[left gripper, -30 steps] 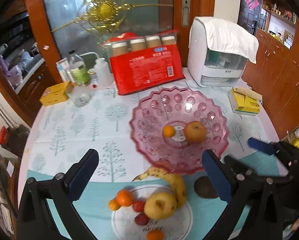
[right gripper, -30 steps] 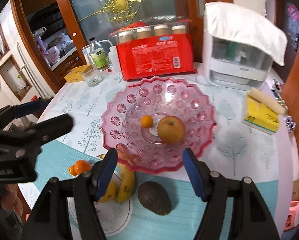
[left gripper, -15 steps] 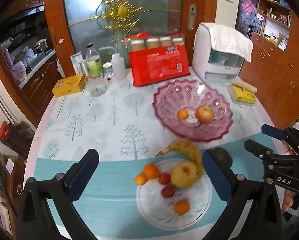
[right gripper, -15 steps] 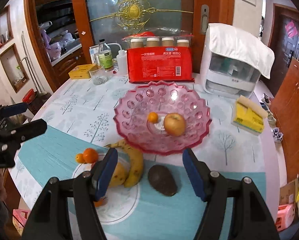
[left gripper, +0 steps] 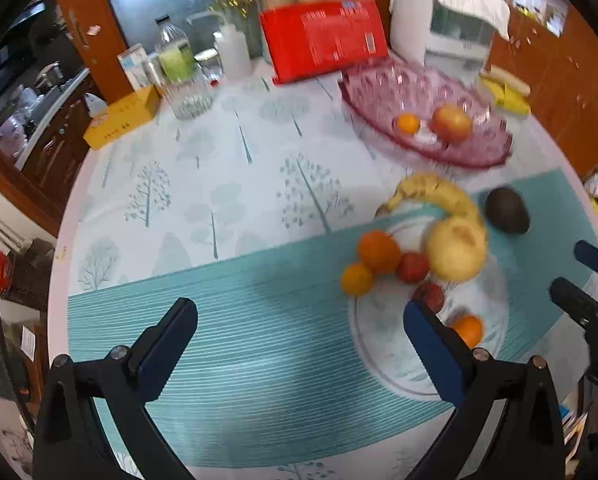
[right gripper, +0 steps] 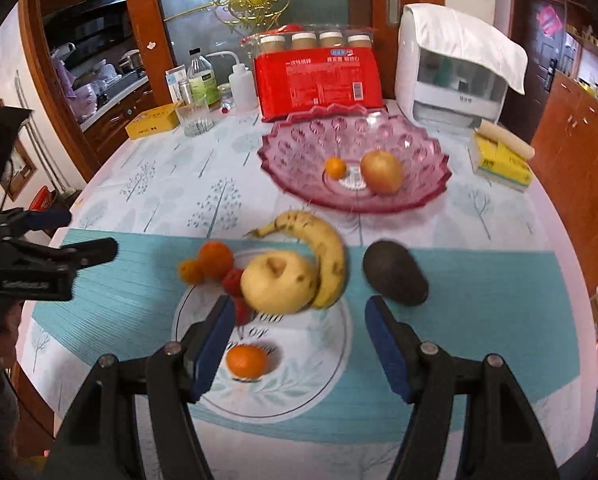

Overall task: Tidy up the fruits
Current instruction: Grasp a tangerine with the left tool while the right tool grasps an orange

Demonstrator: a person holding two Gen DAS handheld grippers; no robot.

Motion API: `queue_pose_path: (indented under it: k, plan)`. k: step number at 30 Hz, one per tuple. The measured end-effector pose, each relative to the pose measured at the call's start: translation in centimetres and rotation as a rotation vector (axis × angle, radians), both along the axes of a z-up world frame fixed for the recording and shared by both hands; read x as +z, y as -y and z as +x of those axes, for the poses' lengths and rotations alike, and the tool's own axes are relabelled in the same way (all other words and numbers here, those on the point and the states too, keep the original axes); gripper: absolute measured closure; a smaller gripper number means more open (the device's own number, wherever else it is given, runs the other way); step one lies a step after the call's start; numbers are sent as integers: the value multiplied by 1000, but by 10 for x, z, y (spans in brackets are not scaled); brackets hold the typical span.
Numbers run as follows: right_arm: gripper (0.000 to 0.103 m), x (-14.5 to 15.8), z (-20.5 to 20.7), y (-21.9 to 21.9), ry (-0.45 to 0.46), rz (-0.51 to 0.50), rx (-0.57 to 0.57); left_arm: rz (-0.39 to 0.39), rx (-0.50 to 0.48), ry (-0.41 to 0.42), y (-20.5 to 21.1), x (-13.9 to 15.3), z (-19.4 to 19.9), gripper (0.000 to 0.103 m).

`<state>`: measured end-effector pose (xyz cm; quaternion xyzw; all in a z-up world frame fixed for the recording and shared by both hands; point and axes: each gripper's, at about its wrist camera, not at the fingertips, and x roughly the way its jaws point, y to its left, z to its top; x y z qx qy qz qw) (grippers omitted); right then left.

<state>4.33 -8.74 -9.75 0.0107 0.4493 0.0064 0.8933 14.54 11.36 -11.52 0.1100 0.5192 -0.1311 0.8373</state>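
— While both tools are empty, tell me how the fruit will handle?

— The right gripper [right gripper: 299, 336] has its jaws wide apart, low over the white plate [right gripper: 331, 376], and holds nothing. The left gripper [left gripper: 299, 344] is also spread apart and empty, over the teal mat [left gripper: 239, 320]. On the plate lie a pear [right gripper: 277, 282], a banana [right gripper: 323, 248], some oranges [right gripper: 215, 258] and small red fruits [right gripper: 232, 280]. An avocado [right gripper: 395, 278] lies on the mat just beside the plate.

— And the target?

— I judge it is the pink bowl [right gripper: 283, 160], which has already an apple [right gripper: 381, 172] and a small orange [right gripper: 335, 168].

— Where to grip?

— The pear looks firm and quite heavy, with smooth skin; I would take it across the widest part. The banana is soft and bruises easily, so hold it gently at the middle of its curve. The avocado is rough, not slippery. The bowl is probably glass and fragile, so set fruit down, do not drop it.

— Any writing?

— The plate has letters, maybe "You", partly covered. The red pack [right gripper: 319, 80] has Chinese print, too small to read.
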Motion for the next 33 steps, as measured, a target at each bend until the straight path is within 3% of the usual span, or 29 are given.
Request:
queue_pose_path:
  k: [10, 20, 33]
  plan:
    - [35, -42, -9, -23, -34, 26, -29, -105, -103, -109, 7, -67, 19, 1]
    - [35, -83, -7, -27, -94, 24, -62, -92, -164, -78, 28, -92, 28, 5]
    - [40, -111, -5, -42, -106, 9, -57, -149, -174, -84, 29, -105, 35, 42]
